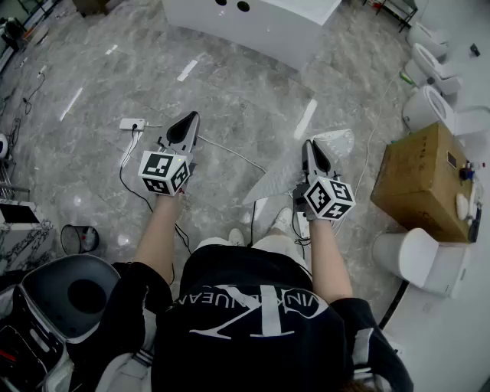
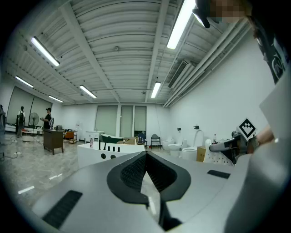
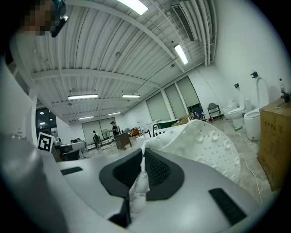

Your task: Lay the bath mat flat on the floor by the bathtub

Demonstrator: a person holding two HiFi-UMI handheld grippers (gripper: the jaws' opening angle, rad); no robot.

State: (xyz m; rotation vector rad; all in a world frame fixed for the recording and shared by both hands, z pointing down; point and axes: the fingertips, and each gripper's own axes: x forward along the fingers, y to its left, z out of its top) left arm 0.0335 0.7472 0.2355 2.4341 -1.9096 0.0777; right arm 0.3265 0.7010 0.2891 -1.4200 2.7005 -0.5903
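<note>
Bath mat (image 1: 335,142), one, pinched in right gripper (image 1: 309,147), left gripper (image 1: 191,119) closed

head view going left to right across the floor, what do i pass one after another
black waste bin -> power strip -> left gripper -> right gripper -> cardboard box

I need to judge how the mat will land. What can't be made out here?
Bath mat: head view, translucent, its outline fades into the grey floor.
Bathtub: head view, cut off by the top edge.
Mat's held edge: right gripper view, buried between the shut jaws of the right gripper.
</note>
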